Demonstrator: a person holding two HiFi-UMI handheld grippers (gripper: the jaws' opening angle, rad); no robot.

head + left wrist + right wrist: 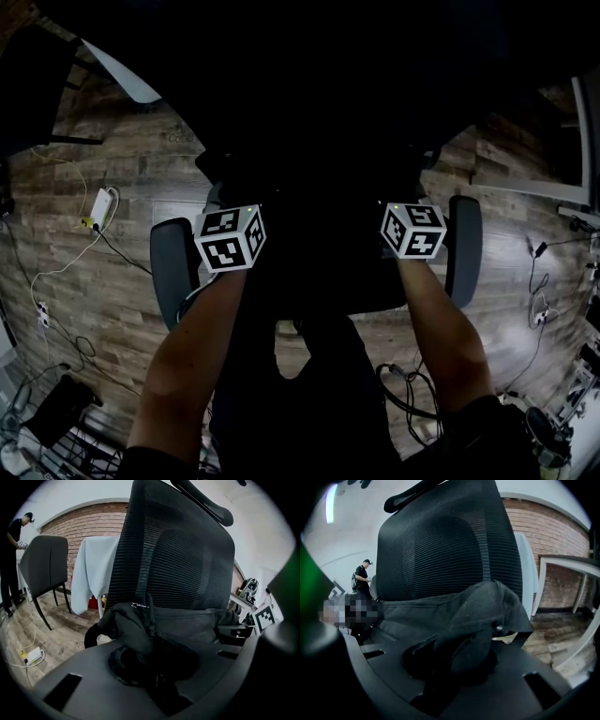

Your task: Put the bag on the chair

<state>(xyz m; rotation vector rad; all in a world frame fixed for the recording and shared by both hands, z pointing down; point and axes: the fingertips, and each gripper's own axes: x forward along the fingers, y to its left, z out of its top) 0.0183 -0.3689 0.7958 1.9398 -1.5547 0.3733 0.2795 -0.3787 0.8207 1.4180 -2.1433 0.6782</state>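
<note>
A black fabric bag (pixel 187 620) lies on the seat of a black mesh office chair (pixel 178 550), leaning against its backrest (pixel 440 541). One bunched corner with a zip rises from the jaws of my left gripper (pixel 150 677), which looks shut on the cloth. At the other end, a fold of the bag (pixel 483 606) drops into my right gripper (pixel 454 667), also shut on it. In the head view the bag and seat are lost in darkness. Only the two marker cubes (pixel 230 237) (pixel 413 230) and the chair's armrests (pixel 173 267) (pixel 464 248) show.
A grey chair (pixel 42 564) and a cloth-covered table (pixel 93 569) stand left of the office chair, with a person (pixel 9 559) beyond. A white power adapter (pixel 101 206) and cables (pixel 403 384) lie on the wood floor. A white table frame (pixel 562 573) stands at the right.
</note>
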